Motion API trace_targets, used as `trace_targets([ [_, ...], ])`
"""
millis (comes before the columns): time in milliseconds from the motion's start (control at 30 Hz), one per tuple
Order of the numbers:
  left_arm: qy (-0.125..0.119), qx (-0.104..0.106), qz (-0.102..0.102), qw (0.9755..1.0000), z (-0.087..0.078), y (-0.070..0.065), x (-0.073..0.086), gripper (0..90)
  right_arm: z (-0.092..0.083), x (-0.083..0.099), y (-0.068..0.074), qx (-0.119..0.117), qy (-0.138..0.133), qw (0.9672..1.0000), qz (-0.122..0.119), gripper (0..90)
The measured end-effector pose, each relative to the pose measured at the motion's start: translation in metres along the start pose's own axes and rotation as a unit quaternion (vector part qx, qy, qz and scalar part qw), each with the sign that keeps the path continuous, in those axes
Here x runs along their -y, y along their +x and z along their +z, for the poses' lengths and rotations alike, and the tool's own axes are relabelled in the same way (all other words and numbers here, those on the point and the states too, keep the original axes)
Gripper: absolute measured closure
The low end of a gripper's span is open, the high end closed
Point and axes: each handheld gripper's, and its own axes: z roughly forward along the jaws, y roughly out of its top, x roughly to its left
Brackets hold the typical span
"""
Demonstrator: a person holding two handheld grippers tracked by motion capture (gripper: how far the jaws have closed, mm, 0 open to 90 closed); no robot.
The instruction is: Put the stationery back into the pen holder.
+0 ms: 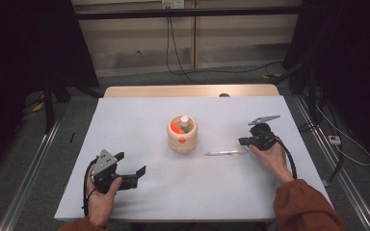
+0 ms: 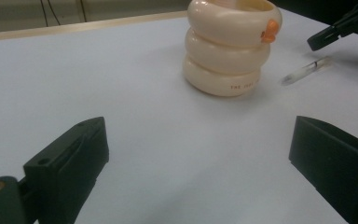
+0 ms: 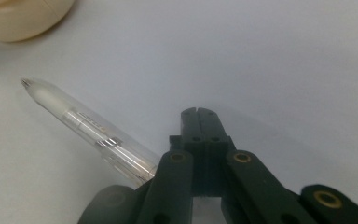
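One clear plastic pen [image 3: 88,128] lay on the table [image 1: 139,125] beside the right gripper [image 3: 198,114], whose jaws were shut, empty. Light, slick, it probably needed a mid-barrel pinch.

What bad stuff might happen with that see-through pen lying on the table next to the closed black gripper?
1. The right gripper is shut, its jaws pressed together beside the clear plastic pen and not around it, so it may nudge the pen and set it rolling across the white table.
2. The pen's tip points toward the cream ringed holder; a push along it could bump the holder.
3. The left gripper is open and far off, so it likely cannot steady anything.
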Motion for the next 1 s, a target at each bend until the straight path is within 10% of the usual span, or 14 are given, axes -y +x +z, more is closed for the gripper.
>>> trace_targets([
  [1000, 0.001, 0.001, 0.005, 1.0, 0.0, -0.002, 0.0, 4.6, -0.001, 0.007, 0.015, 0.001, 0.051, 0.9981, -0.034, 90.0],
])
